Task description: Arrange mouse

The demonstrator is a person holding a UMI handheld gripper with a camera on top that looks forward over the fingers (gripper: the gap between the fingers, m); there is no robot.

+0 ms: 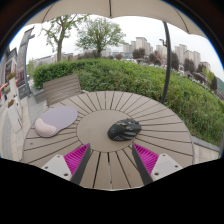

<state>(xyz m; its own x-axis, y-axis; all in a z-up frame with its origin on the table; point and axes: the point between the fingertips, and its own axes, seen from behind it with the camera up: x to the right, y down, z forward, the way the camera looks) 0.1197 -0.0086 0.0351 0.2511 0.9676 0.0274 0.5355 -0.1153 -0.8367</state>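
Gripper (108,158) is released — fingers spread, nothing between the magenta pads (76,156), hovering over the near edge of the table (150,105).

Black mouse (124,129) sits on the tabletop just ahead of the fingers, roughly 1 o'clock from the gripper midpoint, clear of both pads. Mouse pad (60,118) lies at about 10 o'clock, well apart from the mouse, with a pale pinkish wrist-rest lump (45,128) on its near end.

Progress, as I read it: nothing done yet. Mouse is untouched and off the pad; grasp, carry and placement all remain — assuming the pad is the target.

Materials: table is round, weathered wooden slats fanning out from centre, gaps between boards. Mouse is a low domed shell, dark, looks smooth plastic. Pad is a thin grey-lilac oval, probably soft. Slatted bench (62,88) beyond at 11 o'clock, hedge (130,72) behind it.
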